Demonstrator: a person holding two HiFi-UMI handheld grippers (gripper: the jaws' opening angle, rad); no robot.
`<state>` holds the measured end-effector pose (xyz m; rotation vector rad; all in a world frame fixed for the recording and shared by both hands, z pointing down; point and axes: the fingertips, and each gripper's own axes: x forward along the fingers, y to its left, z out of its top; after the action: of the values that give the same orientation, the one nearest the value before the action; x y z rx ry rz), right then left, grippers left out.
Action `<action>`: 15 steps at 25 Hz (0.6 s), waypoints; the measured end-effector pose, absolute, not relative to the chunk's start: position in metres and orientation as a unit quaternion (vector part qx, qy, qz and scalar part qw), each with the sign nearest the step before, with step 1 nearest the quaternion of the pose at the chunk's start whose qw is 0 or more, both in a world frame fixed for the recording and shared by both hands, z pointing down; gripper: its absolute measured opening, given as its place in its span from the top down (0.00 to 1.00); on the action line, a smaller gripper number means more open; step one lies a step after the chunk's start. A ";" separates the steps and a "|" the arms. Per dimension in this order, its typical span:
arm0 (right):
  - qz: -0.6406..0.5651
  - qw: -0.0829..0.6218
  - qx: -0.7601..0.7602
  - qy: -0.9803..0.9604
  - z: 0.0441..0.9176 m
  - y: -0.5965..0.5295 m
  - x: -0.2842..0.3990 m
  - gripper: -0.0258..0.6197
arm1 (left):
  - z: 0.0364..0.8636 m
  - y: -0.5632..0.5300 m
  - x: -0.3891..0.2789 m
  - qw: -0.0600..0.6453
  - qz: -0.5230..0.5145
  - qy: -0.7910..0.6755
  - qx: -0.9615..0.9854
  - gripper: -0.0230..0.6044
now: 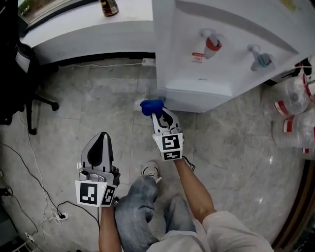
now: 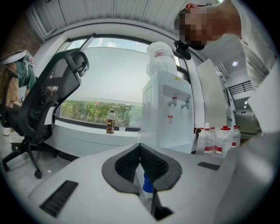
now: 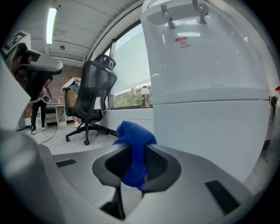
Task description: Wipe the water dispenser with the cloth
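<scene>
The white water dispenser (image 1: pixel 197 59) stands at the upper right, with a red tap (image 1: pixel 212 42) and a blue tap (image 1: pixel 262 60). My right gripper (image 1: pixel 158 114) is shut on a bunched blue cloth (image 1: pixel 150 106), held low by the dispenser's bottom left corner; whether they touch cannot be told. In the right gripper view the cloth (image 3: pixel 133 135) sticks up between the jaws of the right gripper (image 3: pixel 136 151), and the dispenser (image 3: pixel 210 87) fills the right side. My left gripper (image 1: pixel 103 137) hangs lower left over the floor, shut and holding nothing. From the left gripper (image 2: pixel 140 153) the dispenser (image 2: pixel 168 113) shows ahead.
A black office chair (image 1: pixel 19 64) stands at the left. A brown bottle (image 1: pixel 109 6) sits on the white window ledge (image 1: pixel 83 24). Several plastic water bottles (image 1: pixel 295 98) lie right of the dispenser. Cables (image 1: pixel 29 162) trail over the tiled floor. The person's jeans and shoe (image 1: pixel 152 170) are below.
</scene>
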<state>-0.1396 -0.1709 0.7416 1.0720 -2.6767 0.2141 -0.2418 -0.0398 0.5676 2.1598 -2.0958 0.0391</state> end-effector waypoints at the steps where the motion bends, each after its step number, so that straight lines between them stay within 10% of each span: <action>1: 0.074 0.126 0.366 -0.919 0.744 -0.173 -0.145 0.84 | 0.569 -0.038 -0.246 0.066 0.015 -0.697 0.714 0.95; 15: 0.066 0.147 0.491 -0.856 0.752 -0.230 0.003 0.84 | 0.577 -0.090 -0.198 0.067 0.004 -0.644 0.762 0.95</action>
<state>0.0026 -0.2300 0.7525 1.4131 -2.4640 0.1888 -0.1977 -0.0905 0.5773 2.2979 -1.9399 0.0112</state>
